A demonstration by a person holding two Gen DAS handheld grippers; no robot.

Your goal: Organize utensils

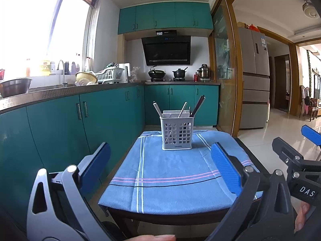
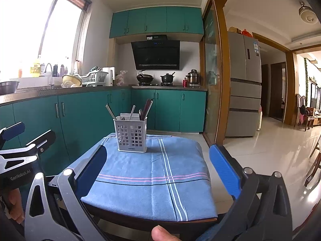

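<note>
Two pairs of blue-padded fingers are spread wide and holding nothing: my left gripper (image 1: 160, 168) and my right gripper (image 2: 157, 167) both hang short of the near edge of the blue striped cloth (image 1: 172, 172), well apart from anything to grasp. Beyond them, toward the far end of the cloth-covered counter (image 2: 152, 224), stands the pale grey perforated plastic utensil holder (image 1: 177, 131), upright. From it stick a white straight handle (image 1: 156, 108) leaning left, another pale handle (image 1: 183, 109) near the middle, and dark brown chopsticks (image 1: 198, 105) leaning right. What the pale handles belong to I cannot tell. I judge the holder light and apt to tip or slide on the soft cloth, so I would steady its rim with one gripper. The sticks look thin, stiff and slippery; I would pinch them high on the exposed shafts.
</note>
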